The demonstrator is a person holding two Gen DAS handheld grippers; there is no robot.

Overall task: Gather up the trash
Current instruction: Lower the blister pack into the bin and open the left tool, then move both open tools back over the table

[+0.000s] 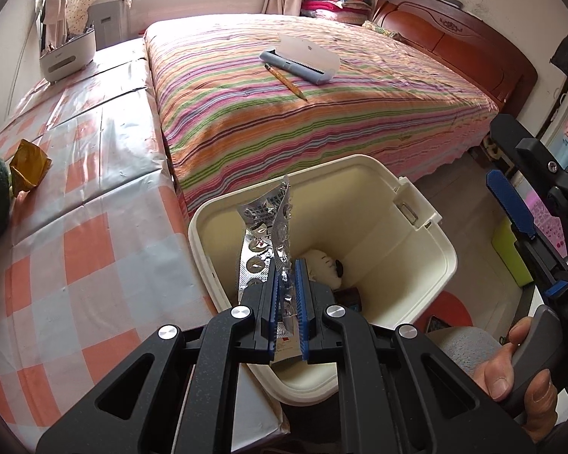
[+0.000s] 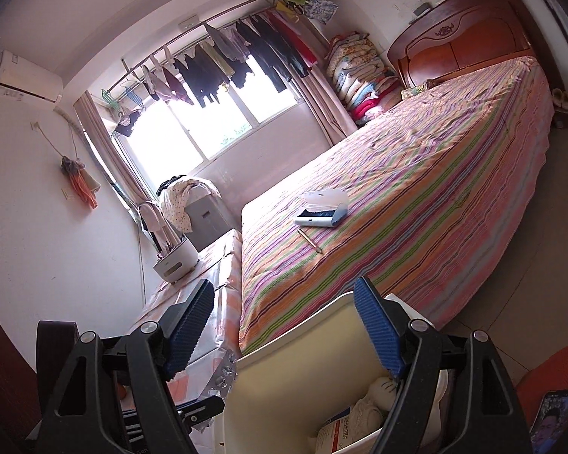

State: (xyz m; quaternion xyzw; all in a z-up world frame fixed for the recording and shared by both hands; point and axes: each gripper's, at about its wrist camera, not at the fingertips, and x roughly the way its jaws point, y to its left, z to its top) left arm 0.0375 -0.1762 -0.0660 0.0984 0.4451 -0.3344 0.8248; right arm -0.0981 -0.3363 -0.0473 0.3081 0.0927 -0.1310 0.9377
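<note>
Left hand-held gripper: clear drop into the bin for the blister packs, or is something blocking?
Probably yes. The left hand-held gripper holds the blister packs right above the open bin; no lid covers the mouth, and the right hand-held gripper sits off to the side.

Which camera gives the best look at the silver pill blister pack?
The left wrist view: the blister pack stands clamped in the left claw over the bin. The right wrist view shows only its edge.

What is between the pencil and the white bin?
Only bare striped bedspread lies between the pencil and the bin, as the left wrist view shows.
</note>
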